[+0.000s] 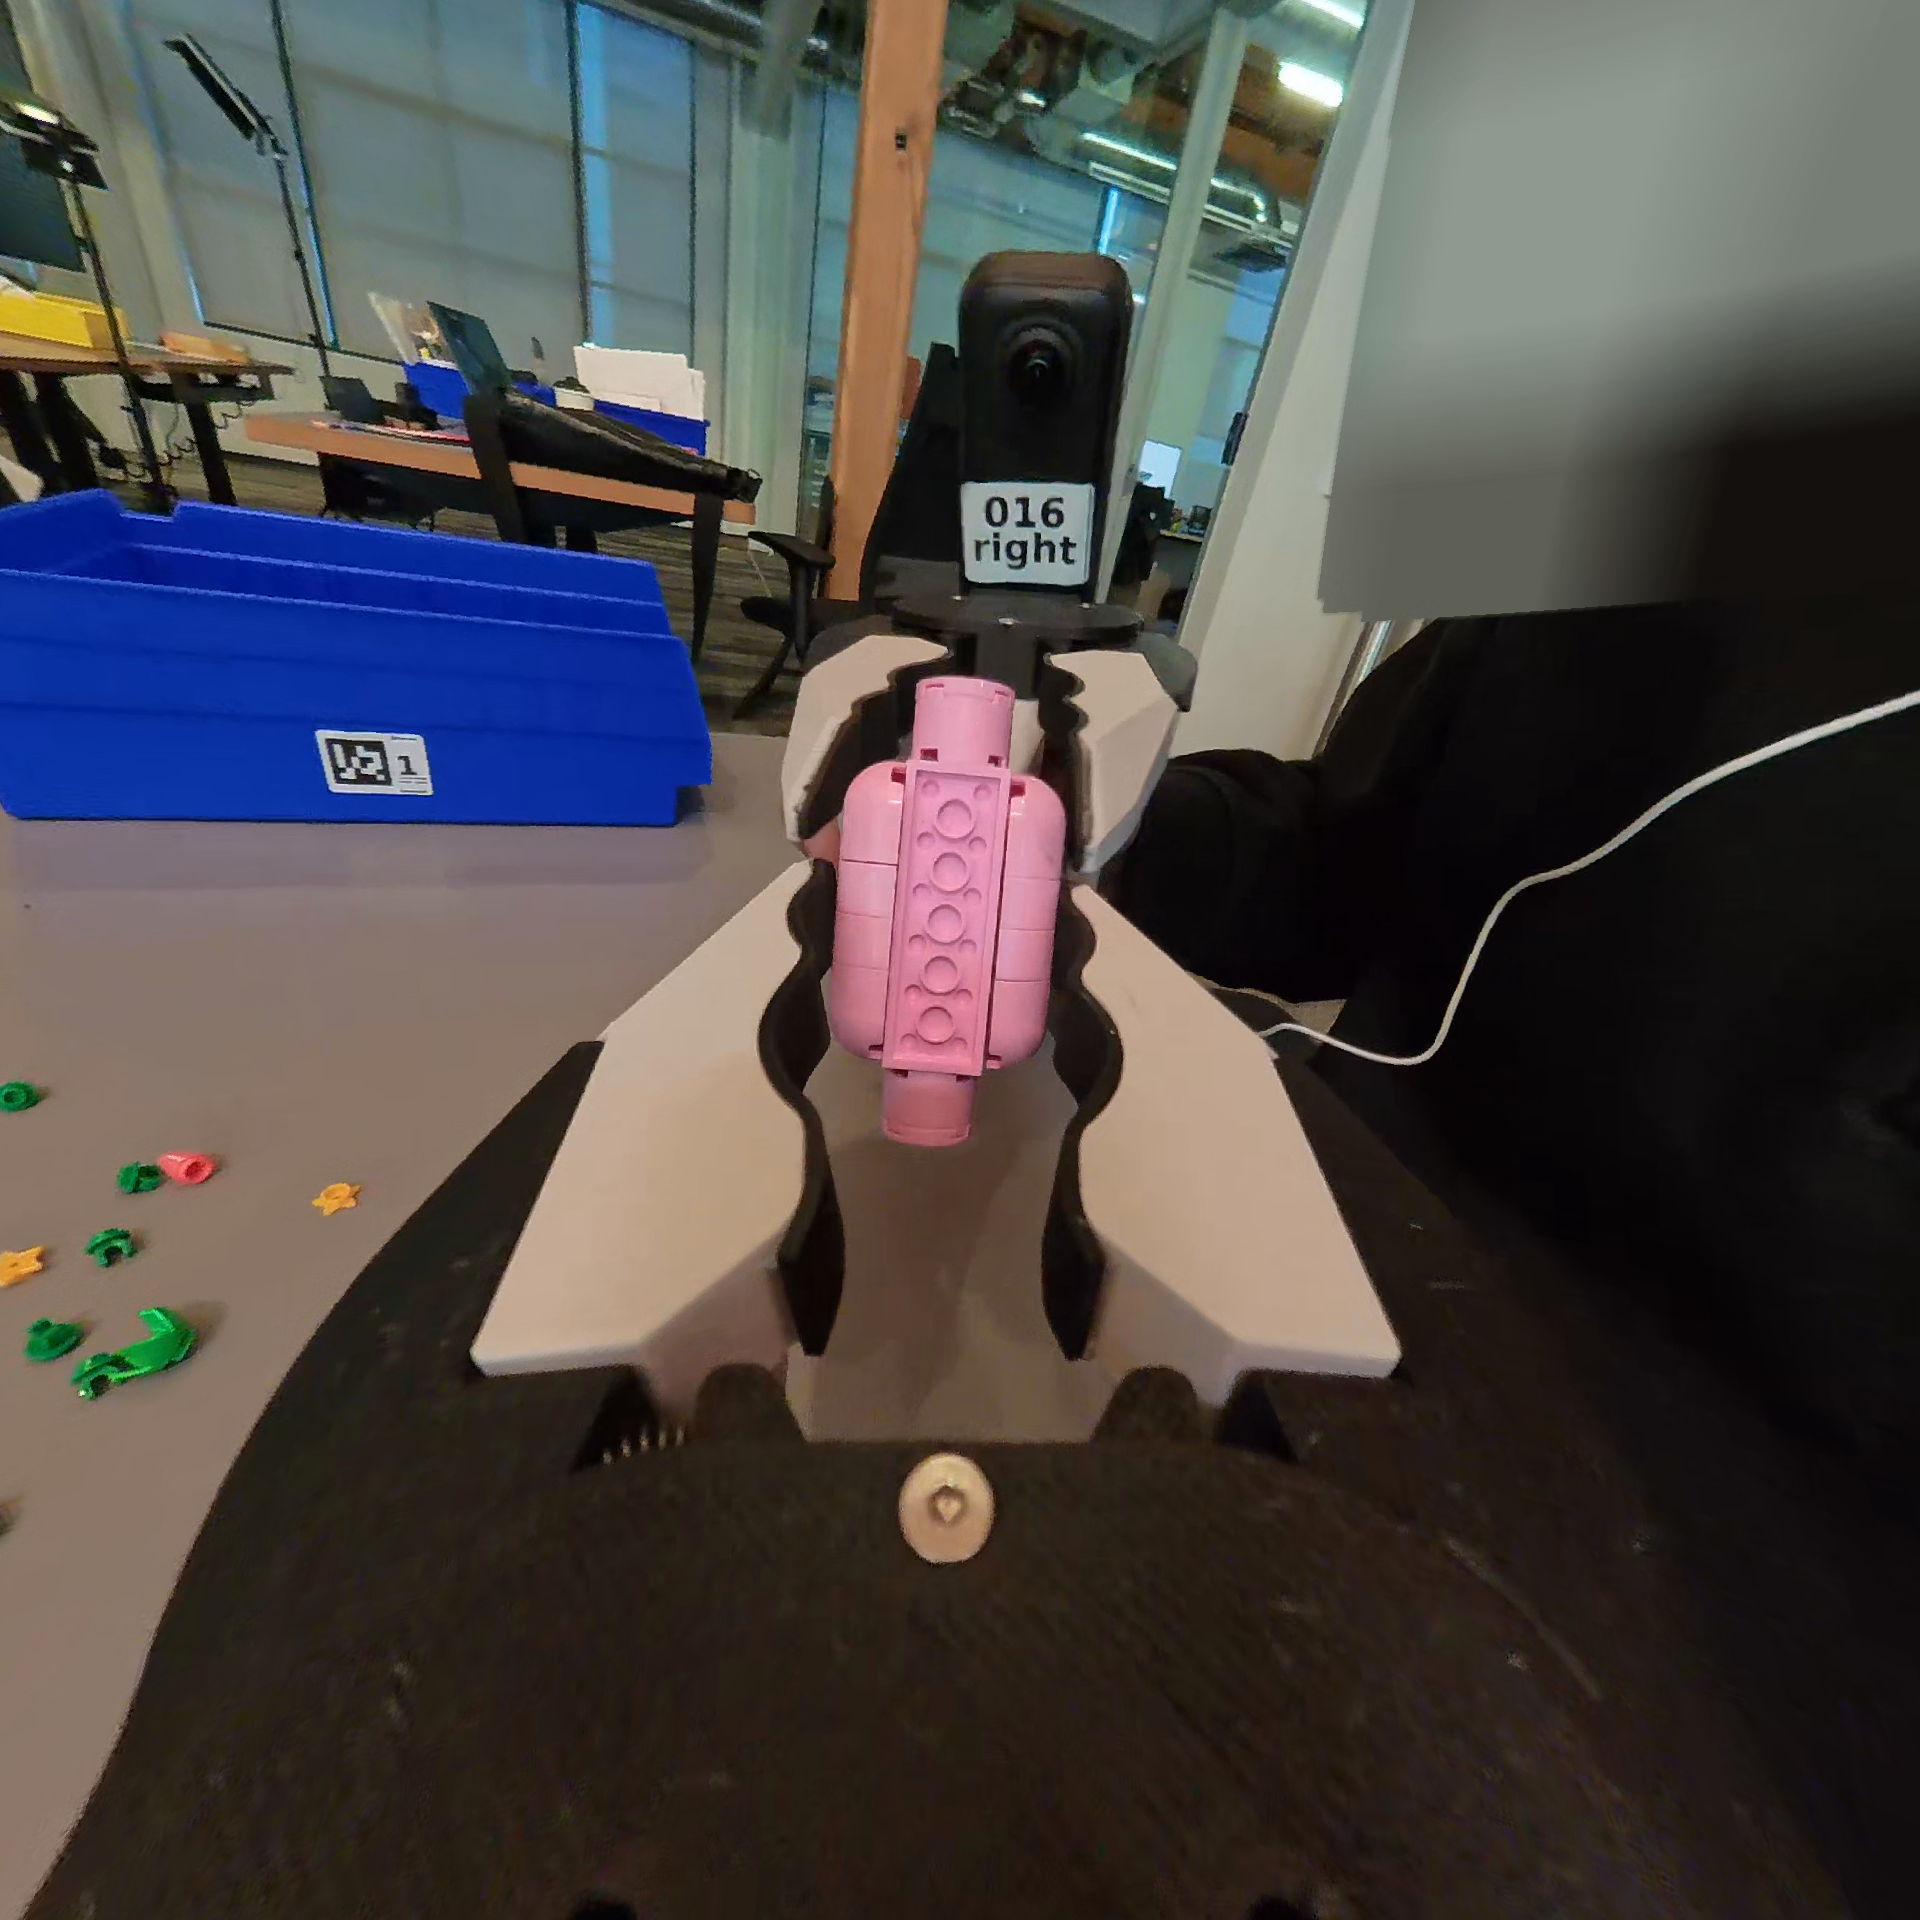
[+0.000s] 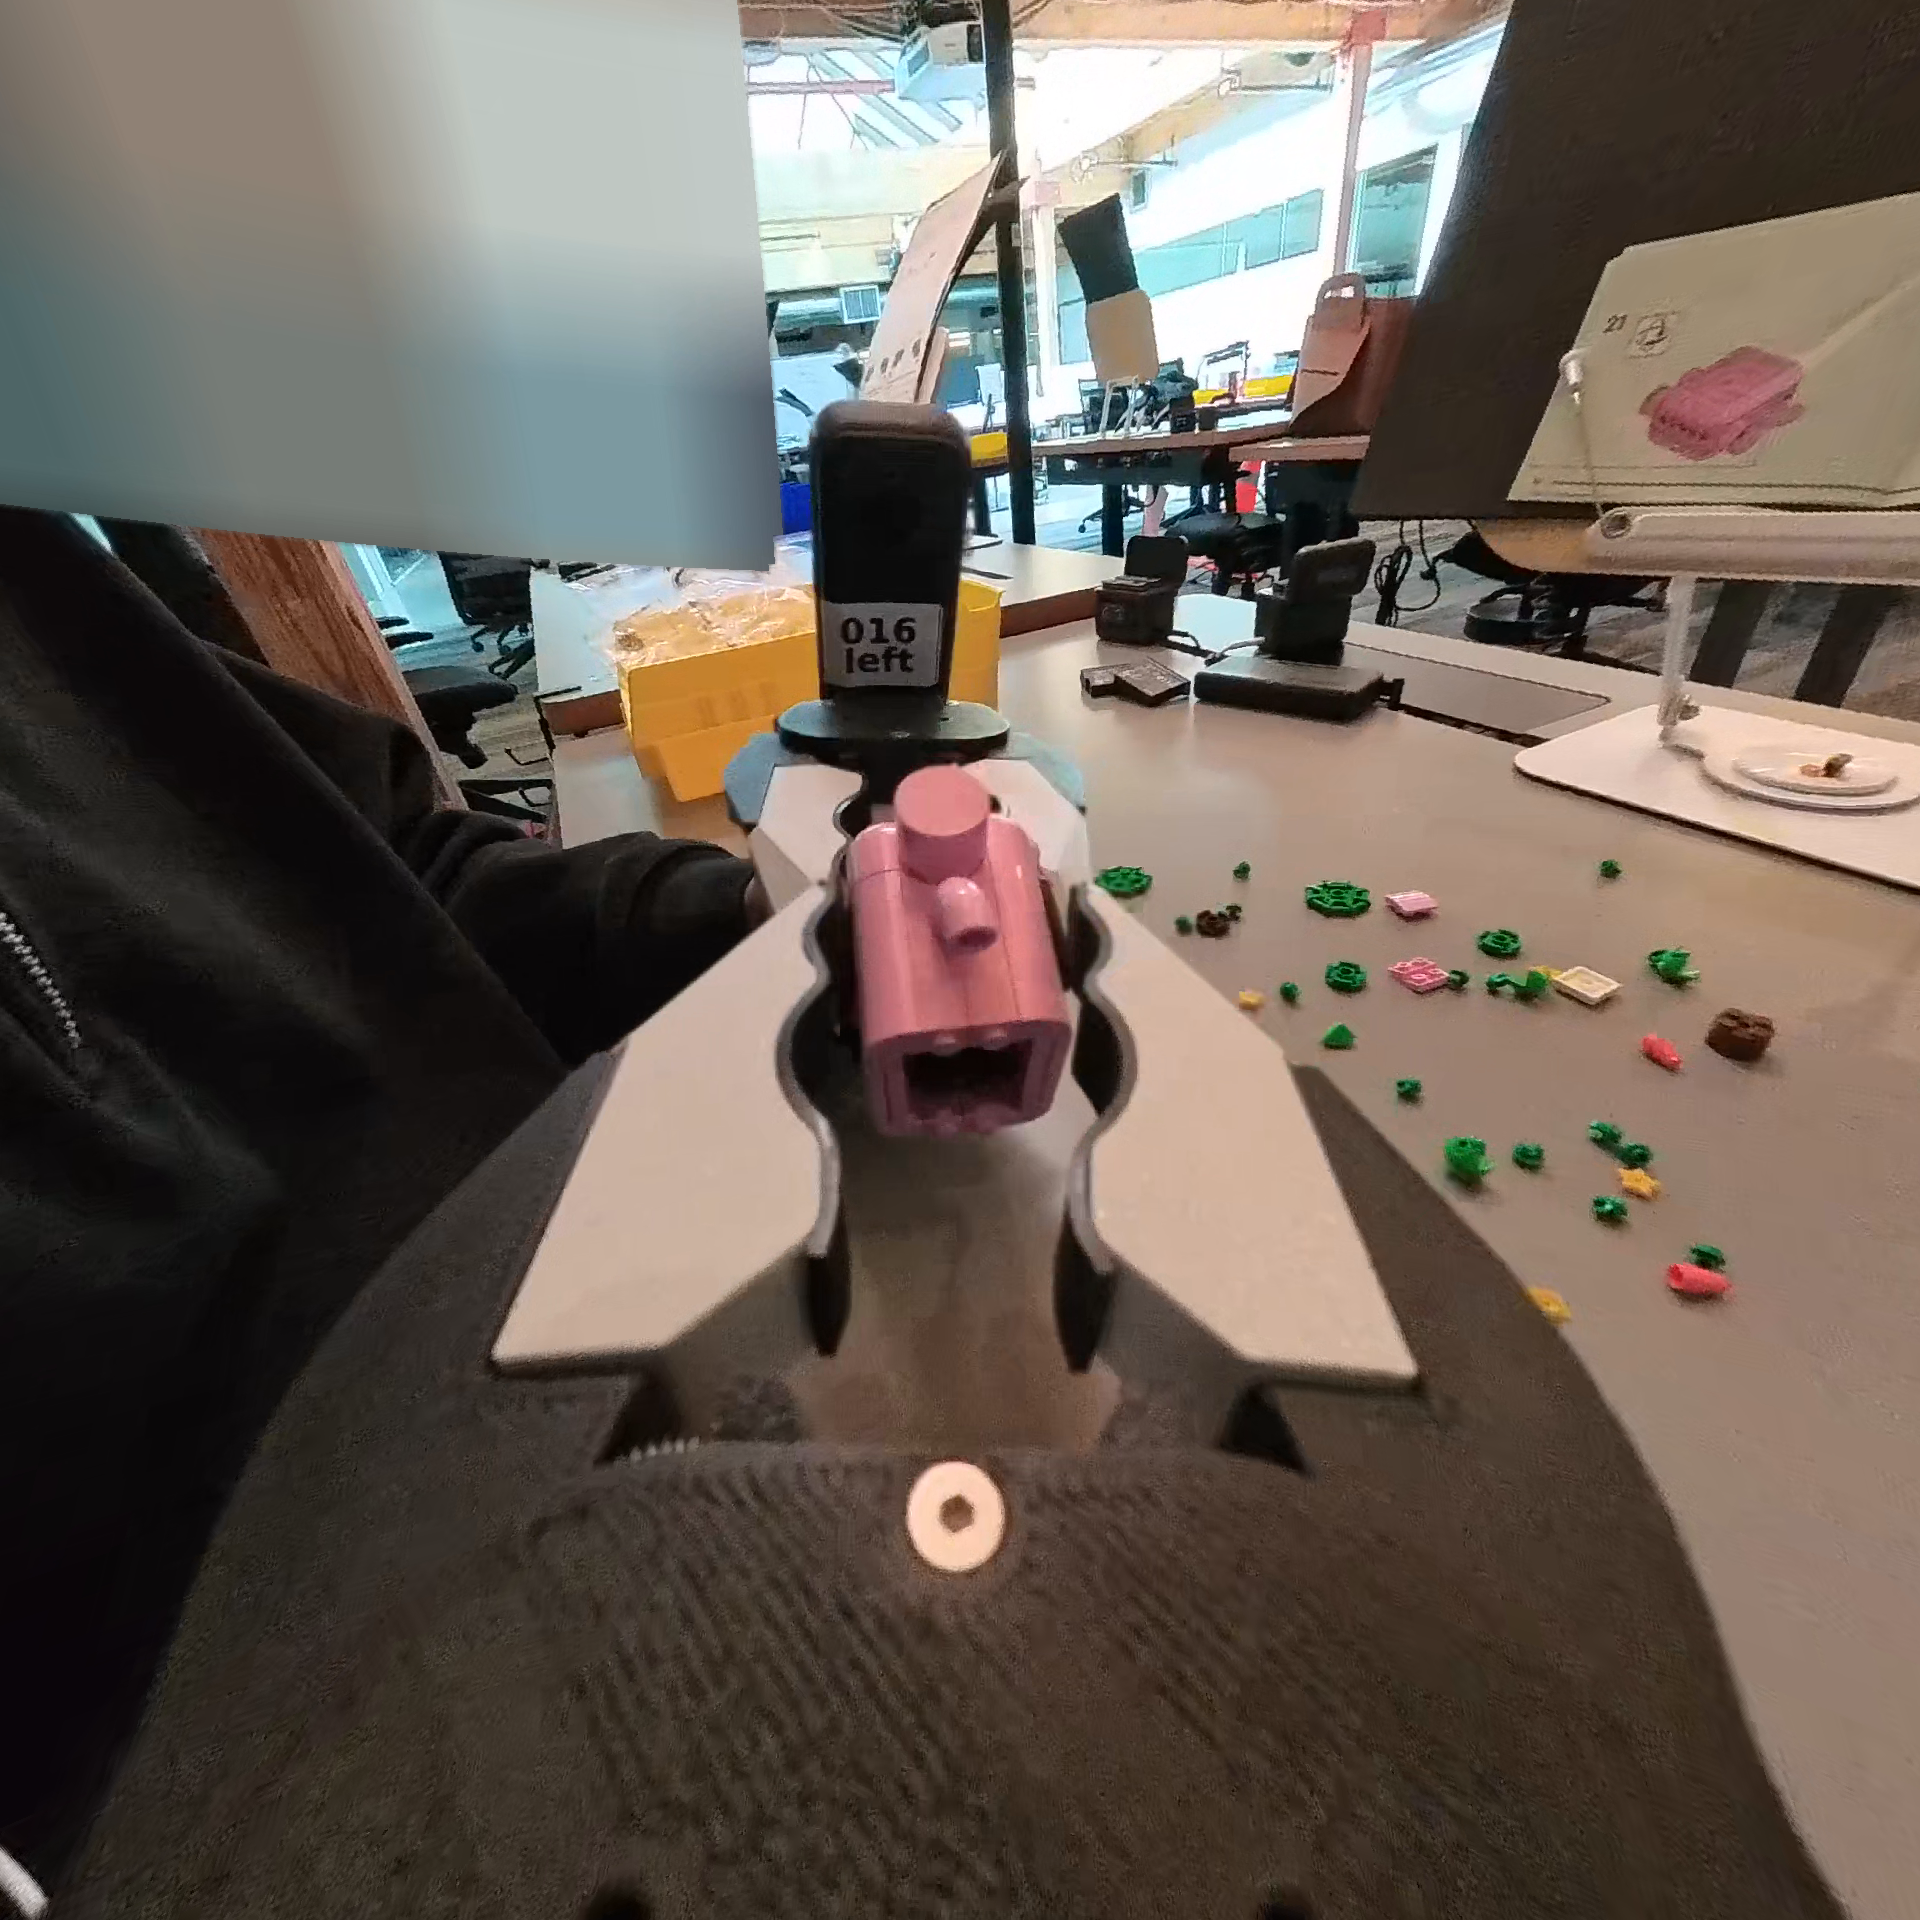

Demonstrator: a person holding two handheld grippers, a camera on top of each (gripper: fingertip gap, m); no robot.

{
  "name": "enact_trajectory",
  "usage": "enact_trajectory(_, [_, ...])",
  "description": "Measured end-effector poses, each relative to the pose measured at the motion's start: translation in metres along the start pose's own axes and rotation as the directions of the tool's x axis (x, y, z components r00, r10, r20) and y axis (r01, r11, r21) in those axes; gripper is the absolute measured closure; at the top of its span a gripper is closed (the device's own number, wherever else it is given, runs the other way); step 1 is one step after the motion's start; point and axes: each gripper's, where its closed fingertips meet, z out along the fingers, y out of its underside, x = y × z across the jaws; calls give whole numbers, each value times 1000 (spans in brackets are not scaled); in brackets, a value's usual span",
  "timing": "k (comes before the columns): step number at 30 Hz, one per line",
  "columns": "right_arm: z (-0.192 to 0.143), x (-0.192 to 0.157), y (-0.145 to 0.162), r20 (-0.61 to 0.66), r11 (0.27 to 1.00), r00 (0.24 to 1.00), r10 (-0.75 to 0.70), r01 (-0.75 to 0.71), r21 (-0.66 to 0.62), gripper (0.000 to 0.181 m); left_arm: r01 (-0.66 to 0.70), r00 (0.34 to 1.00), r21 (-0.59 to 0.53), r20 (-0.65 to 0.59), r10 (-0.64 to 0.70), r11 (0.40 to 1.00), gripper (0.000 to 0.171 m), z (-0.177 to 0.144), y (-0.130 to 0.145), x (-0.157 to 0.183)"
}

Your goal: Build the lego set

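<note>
Both tools (image 1: 940, 914) (image 2: 951, 977) clamping pink lego body (image 1: 948, 914), midair

Both grippers (image 2: 948, 940) apparently clamp pink build (image 2: 951, 997).

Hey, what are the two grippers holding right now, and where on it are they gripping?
Both hold one pink lego assembly in the air. The left gripper and the right gripper each clamp its smooth side walls, from opposite ends.
</note>
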Motion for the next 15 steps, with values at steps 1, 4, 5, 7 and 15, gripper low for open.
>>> enact_trajectory(1, [1,-1,1,11,1000,1000,2,-2,-5,143,-5,1000,-7,-3,5,1000,134,1,1,1])
enact_trajectory(4, [2,-2,2,29,1000,1000,10,-9,-15,143,-5,1000,-15,-5,5,1000,134,2,3,2])
enact_trajectory(5, [2,-2,3,31,1000,999,10,-9,-21,143,-2,1000,-16,-5,2,1000,134,2,3,2])
enact_trajectory(7, [3,-2,3,34,999,999,17,-16,-33,144,9,1000,-14,-6,-9,1000,134,2,2,1])
enact_trajectory(15, [1,-2,3,28,999,1000,12,-11,-35,144,24,1000,-9,-13,-24,1000,134,3,3,1])
